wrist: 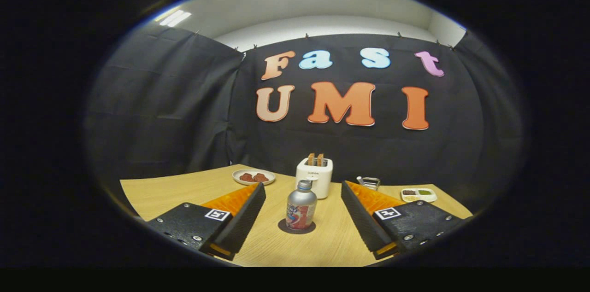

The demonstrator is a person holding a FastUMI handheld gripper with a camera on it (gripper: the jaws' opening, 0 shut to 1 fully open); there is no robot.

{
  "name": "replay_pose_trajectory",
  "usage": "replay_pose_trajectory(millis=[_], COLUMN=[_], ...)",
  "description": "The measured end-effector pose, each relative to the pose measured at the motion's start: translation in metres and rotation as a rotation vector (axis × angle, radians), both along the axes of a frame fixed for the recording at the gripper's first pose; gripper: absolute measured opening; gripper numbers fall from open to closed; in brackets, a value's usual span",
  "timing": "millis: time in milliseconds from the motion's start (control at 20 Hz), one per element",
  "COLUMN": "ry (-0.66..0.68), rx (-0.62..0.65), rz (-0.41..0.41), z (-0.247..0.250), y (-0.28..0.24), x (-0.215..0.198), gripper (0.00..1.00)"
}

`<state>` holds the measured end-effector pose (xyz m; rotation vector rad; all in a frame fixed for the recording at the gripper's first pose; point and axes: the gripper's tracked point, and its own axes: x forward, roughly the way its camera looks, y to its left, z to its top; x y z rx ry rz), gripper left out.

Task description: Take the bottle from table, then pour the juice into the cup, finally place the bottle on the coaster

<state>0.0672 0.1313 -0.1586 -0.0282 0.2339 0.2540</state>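
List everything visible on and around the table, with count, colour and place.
bottle: one, silver with red label, upright on the coaster, between the gripper's fingers
coaster: one, dark, round, under the bottle
toaster: one, white, bread in its slots, behind the bottle
plate: one, white, holding reddish food, left of the toaster
cup: one, clear glass, right of the toaster
tray: one, white, divided, beyond the right finger
table: one, light wood
gripper: one, fingers open, apart from the bottle
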Motion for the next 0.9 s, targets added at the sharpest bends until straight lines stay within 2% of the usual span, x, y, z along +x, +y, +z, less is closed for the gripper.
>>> replay_pose_trajectory(millis=[250,500,750,900], ry=[-0.034,-0.055,-0.104,-0.117], rx=[0.054,0.054,0.020,0.050], rz=[-0.058,-0.091,-0.139,-0.162], z=[0.045,0.061,0.080,0.096], y=[-0.027,-0.057,-0.080,-0.087], x=[-0.029,-0.053,-0.058,-0.062], gripper=[0.99,0.99,0.98,0.99])
